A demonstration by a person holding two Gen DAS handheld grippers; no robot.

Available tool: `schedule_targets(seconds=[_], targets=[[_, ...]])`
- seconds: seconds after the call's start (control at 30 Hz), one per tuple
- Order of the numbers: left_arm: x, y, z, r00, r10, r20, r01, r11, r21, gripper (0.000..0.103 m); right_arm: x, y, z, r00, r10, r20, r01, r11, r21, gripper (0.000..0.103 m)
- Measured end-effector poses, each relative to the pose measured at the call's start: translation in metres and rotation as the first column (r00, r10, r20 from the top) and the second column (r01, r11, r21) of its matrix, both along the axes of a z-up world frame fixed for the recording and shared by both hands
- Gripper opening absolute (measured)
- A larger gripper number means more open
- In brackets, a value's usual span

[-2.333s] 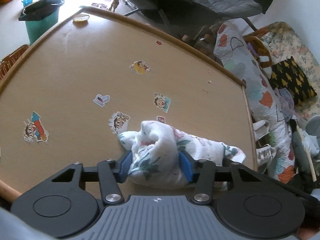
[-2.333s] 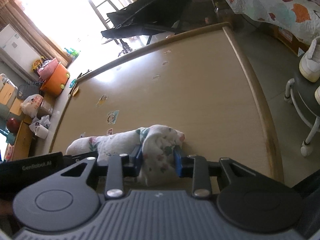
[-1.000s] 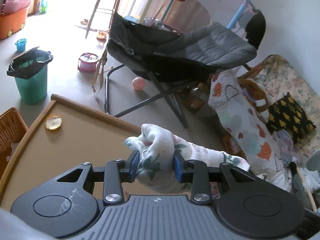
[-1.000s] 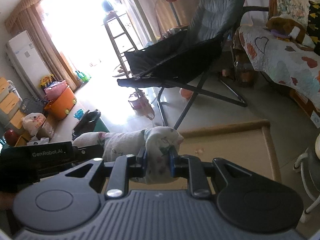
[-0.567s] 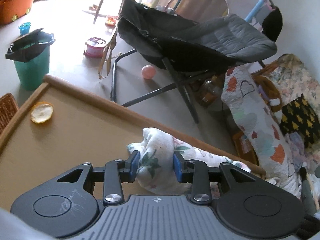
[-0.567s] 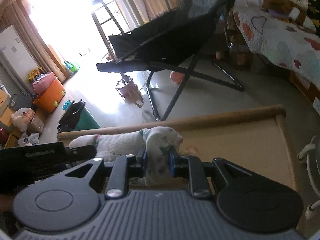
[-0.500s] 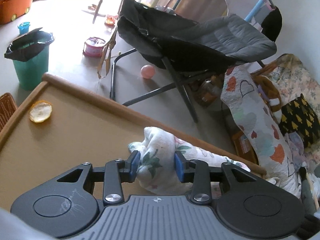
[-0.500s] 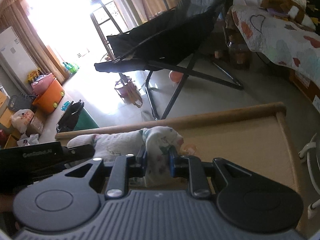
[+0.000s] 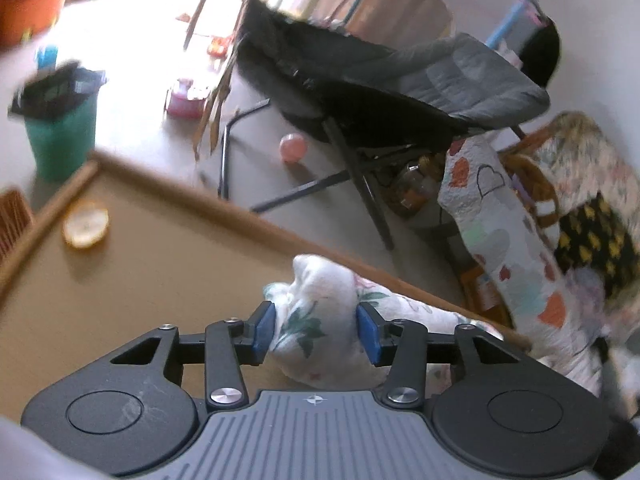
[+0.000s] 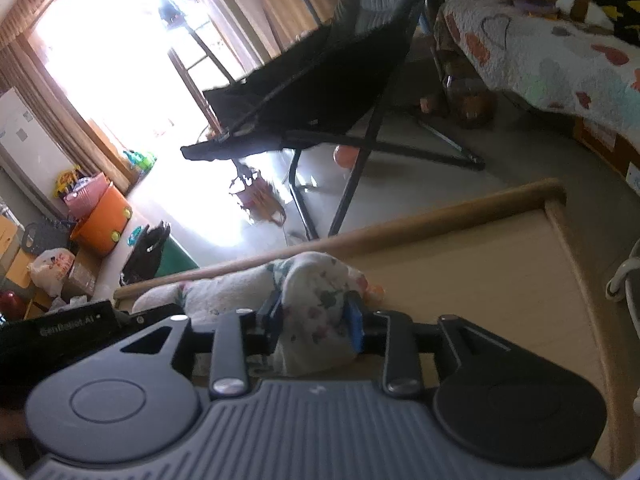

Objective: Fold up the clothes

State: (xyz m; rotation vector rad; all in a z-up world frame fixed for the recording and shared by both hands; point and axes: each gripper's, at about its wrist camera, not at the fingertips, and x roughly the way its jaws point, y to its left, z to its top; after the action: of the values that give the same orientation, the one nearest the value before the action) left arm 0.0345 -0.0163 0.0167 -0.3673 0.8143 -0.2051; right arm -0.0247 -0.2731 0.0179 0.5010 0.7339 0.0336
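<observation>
Bunched white floral cloth (image 9: 320, 320) down near the far rim of the wooden table (image 9: 160, 280), stretched in a rumpled roll from one tool to the other. Left gripper (image 9: 316, 330) with jaws opening, blue pads (image 9: 264, 326) either side of one bunched end, still brushing the fabric on both flanks, though too soft a blur to swear to any squeeze. Right gripper (image 10: 314, 322) likewise opening, the other bunched end (image 10: 316, 300) filling the gap between its pads, cloth touching both. Seen from the right wrist, the roll running leftward to the dark body of the other tool (image 10: 72, 328). Round yellowish disc (image 9: 85, 224) lying well apart near the table's left corner. Beyond the rim, a black folding lounge chair (image 9: 380, 92) on the floor, a pink ball (image 9: 293, 147) under it, a green bin (image 9: 60, 120) with a black liner off to the left, a patterned quilt (image 9: 512, 240) draped at right, an orange tub (image 10: 102, 220) by the bright window.
</observation>
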Motion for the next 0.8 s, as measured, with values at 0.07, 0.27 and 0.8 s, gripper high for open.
schedule_targets(seconds=[0.07,0.27,0.8], targets=[[-0.002,-0.003,0.007,1.000,0.003,0.028,-0.004,1.000,0.022,0.048,-0.002,0.000,0.004,1.000,-0.001,0.025,0.001,1.000,-0.007,0.039],[-0.004,0.005,0.027,0.997,0.043,0.064,-0.041,0.999,-0.031,0.048,-0.010,0.000,0.022,0.997,-0.007,0.071,0.009,0.999,-0.039,0.041],[-0.101,0.030,0.034,0.998,0.029,0.058,-0.038,0.988,0.149,0.055,-0.089,0.009,0.033,0.994,-0.098,0.054,0.110,0.949,-0.295,0.052]])
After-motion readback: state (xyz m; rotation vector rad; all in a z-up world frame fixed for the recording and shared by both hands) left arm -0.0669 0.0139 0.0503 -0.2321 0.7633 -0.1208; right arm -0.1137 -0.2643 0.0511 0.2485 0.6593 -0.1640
